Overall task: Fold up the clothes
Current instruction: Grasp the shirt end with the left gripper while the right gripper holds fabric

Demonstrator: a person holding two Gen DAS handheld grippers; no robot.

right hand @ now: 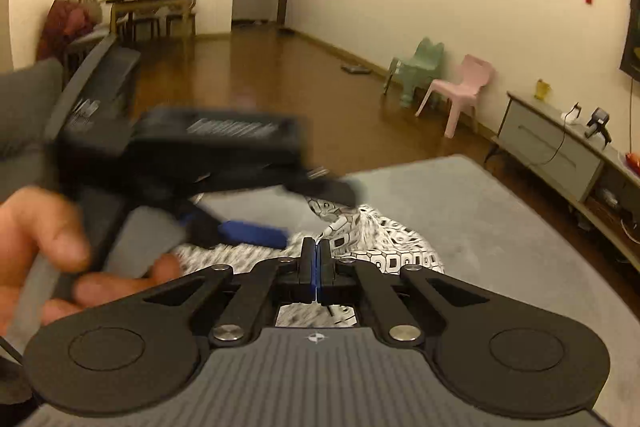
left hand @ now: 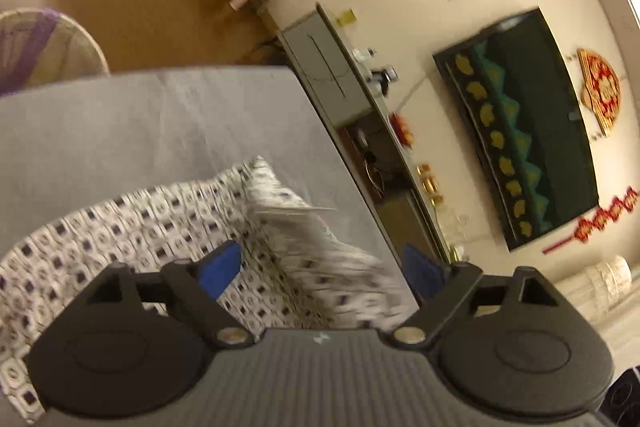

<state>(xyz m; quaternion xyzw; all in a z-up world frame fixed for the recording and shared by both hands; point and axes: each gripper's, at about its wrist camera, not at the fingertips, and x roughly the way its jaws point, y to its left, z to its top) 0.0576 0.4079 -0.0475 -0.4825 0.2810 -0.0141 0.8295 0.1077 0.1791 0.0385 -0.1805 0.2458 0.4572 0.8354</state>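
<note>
Left gripper (left hand: 320, 267): jaws spread wide over the patterned garment (left hand: 132, 223), gripping nothing. The garment lies crumpled on the grey surface (left hand: 120, 123). Right gripper (right hand: 317, 259): jaws pressed together; cloth apparently not pinched, though blur obscures this.

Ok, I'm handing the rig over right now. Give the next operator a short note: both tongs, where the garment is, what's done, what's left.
Left tongs: open, nothing between the pads, poised over the patterned garment.
Right tongs: shut; no cloth visibly pinched.
Garment: lies on the grey surface, one edge raised and bunched, blurred in both views.
Done: cannot tell how many folds; it is not a neat stack yet.
Left: probably regrip an edge, finish folding and flatten.
</note>
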